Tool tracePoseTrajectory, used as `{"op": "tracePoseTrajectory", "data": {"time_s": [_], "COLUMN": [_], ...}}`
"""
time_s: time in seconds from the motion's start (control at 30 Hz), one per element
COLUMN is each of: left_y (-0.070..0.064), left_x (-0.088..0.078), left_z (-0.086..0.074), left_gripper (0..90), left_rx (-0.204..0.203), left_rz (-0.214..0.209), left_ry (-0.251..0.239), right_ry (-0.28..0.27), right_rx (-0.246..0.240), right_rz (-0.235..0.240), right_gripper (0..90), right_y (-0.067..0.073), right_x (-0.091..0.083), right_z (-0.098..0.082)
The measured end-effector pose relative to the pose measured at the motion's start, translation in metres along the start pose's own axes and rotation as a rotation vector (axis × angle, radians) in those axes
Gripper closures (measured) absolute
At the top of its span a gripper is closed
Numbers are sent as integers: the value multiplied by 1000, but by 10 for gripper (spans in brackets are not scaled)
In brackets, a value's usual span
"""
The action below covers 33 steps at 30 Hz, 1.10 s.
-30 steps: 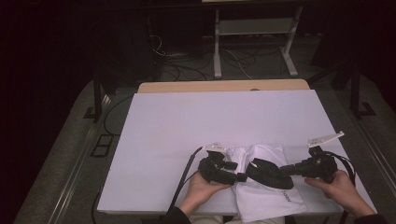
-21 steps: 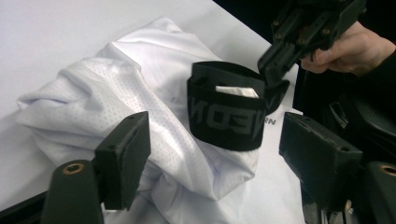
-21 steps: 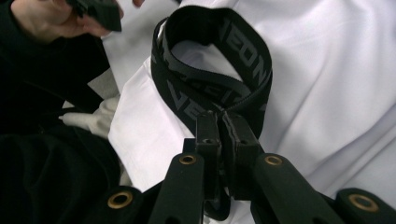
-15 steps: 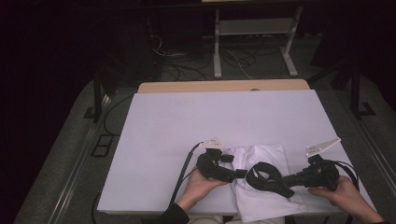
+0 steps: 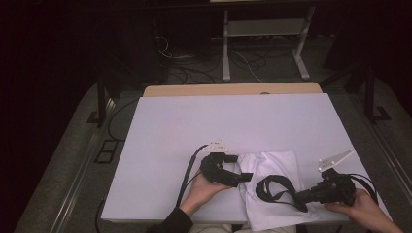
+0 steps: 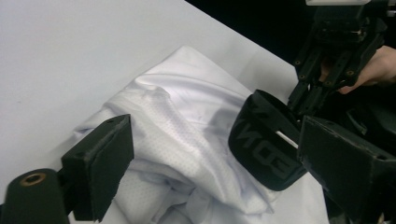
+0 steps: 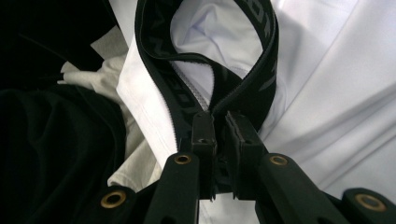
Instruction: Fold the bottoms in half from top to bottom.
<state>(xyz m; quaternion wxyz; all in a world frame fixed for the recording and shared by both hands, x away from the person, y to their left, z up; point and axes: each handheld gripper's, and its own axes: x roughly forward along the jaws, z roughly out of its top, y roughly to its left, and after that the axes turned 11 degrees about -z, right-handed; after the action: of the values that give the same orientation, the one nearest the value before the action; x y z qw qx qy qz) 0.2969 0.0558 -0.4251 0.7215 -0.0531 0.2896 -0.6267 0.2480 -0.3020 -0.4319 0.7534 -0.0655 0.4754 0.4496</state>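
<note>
Holding two claws over the near edge of the table (image 5: 233, 121), we work on a white garment (image 5: 272, 167) with a black waistband (image 5: 272, 187).

Our left claw (image 5: 243, 167) stands wide: its jaws have just been opening, and nothing is pressed between the pads. In the left gripper view, the garment (image 6: 187, 135) lies bunched between and just beyond the two jaws, touching neither pad that we can see. The band (image 6: 261, 149) curls up as a loop just inside the jaw on that view's right, and we cannot tell whether it brushes that jaw. Beyond the band, our right claw (image 6: 299, 109) reaches in from the far side, its tips at the loop's back edge.

Our right claw (image 5: 296, 198) is narrow and clamped on the band. In the right gripper view, the two pads (image 7: 204, 135) pinch both strands of the band (image 7: 163, 60) together directly at the tips (image 7: 219, 140), and the loop opens out straight ahead of them, with white cloth (image 7: 327, 84) showing through and spreading to the right of the jaws. Dark fabric lies to the left of the jaws in that view.

From the high view, the band's loop sits between the two claws, just ahead of the right one's tips and close beside the left one. Our left hand (image 5: 201, 189) and right hand (image 5: 362, 211) grip the claw bodies at the table's near edge.
</note>
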Motion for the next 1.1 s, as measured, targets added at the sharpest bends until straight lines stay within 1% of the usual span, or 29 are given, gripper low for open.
{"op": "tracePoseTrajectory", "data": {"time_s": [0.07,0.1,0.2,0.33,0.4,0.5,0.57,0.7,0.8,0.83,0.9,0.97,1.1], "left_y": [1,1,3,4,5,6,7,8,9,9,10,10,11], "left_x": [-2,-3,-6,-10,-10,-12,-12,-14,-16,-16,-17,-18,-20], "left_z": [0,0,-1,0,0,0,-1,-1,-1,-1,-1,-1,0], "left_gripper": [84,80,60,54,51,42,40,39,39,39,39,39,39], "left_rx": [7,8,15,17,12,9,8,5,6,5,-1,-1,-6], "left_rz": [1,2,10,10,11,13,12,10,13,15,11,15,19], "left_ry": [-7,-16,-24,-41,-49,-53,-56,-66,-72,-78,-85,-85,-95], "right_ry": [10,10,3,-30,-52,-88,-110,-134,-141,-145,-148,-148,-141], "right_rx": [0,-3,-3,-3,0,6,7,18,29,35,49,60,61], "right_rz": [1,-2,-16,-39,-50,-65,-67,-76,-81,-81,-65,-63,-53], "right_gripper": [805,802,783,738,730,716,709,710,732,761,820,854,881], "right_y": [1,2,3,2,0,-2,-5,-9,-14,-16,-21,-25,-27], "right_x": [-1,-1,-4,-12,-15,-18,-19,-13,-6,-3,2,8,16], "right_z": [-1,-1,-1,3,7,16,24,42,53,57,63,68,74]}}
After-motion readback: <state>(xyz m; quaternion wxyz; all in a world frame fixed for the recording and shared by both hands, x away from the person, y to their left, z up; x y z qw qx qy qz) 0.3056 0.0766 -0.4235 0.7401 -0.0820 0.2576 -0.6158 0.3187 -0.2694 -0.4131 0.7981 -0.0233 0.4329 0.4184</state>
